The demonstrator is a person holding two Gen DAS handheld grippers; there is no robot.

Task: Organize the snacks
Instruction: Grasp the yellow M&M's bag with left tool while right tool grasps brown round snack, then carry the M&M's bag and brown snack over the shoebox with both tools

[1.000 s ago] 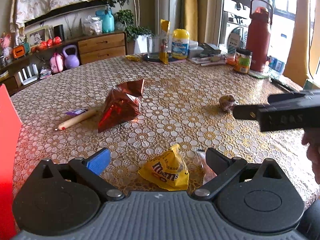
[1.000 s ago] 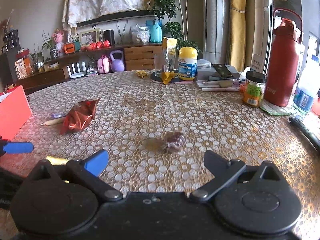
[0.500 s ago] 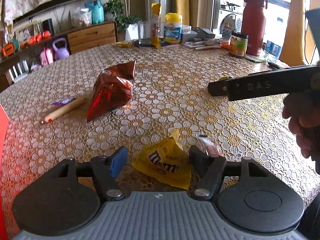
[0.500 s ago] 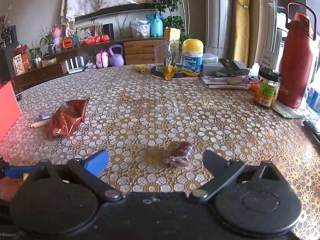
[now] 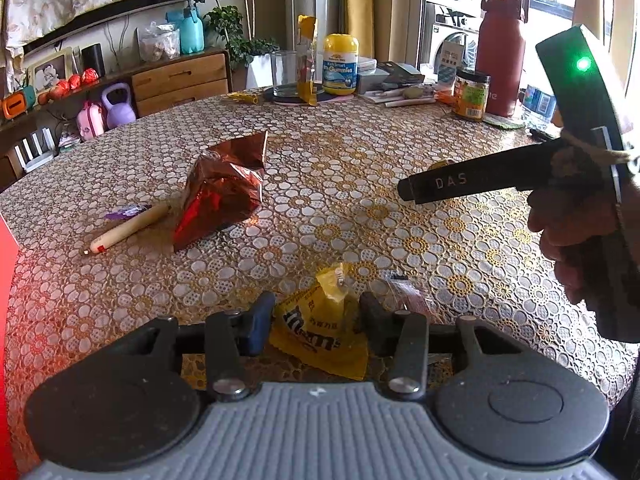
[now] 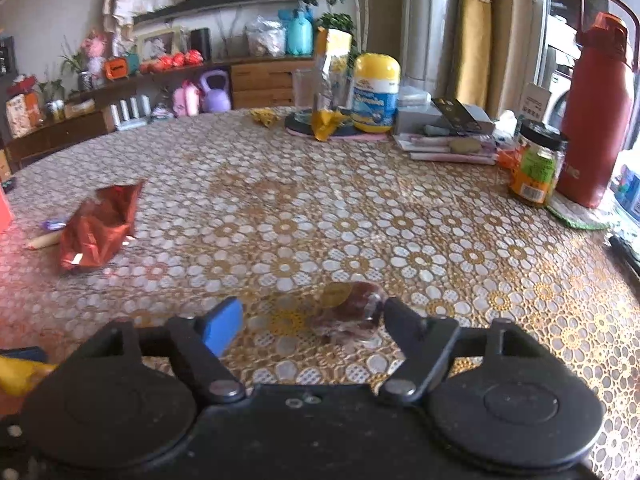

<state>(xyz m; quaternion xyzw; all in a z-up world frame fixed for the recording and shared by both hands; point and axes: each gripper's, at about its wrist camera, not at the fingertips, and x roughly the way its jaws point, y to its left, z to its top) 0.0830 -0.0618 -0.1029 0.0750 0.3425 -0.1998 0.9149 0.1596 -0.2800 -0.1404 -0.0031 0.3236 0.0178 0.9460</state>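
Note:
My left gripper (image 5: 316, 320) has its jaws close against both sides of a yellow M&M's bag (image 5: 320, 332) lying on the table's near edge. A small clear wrapper (image 5: 412, 300) lies just right of it. My right gripper (image 6: 310, 320) is open around a small brown clear-wrapped snack (image 6: 352, 312), which sits nearer the right finger. A crumpled red foil bag (image 5: 224, 192) lies mid-table, also in the right wrist view (image 6: 98, 228). A cream sausage stick (image 5: 128, 228) lies left of it.
A floral tablecloth (image 5: 360, 184) covers the round table. At the far edge stand a glass (image 5: 285, 70), a yellow gummies jar (image 5: 340, 64), a small jar (image 5: 471, 94) and a red flask (image 5: 502, 48). A red box (image 5: 6, 320) is at left.
My left gripper has closed in on the M&M's bag. My right gripper has moved forward and down, so the brown snack now sits between its fingers, and its jaws have narrowed.

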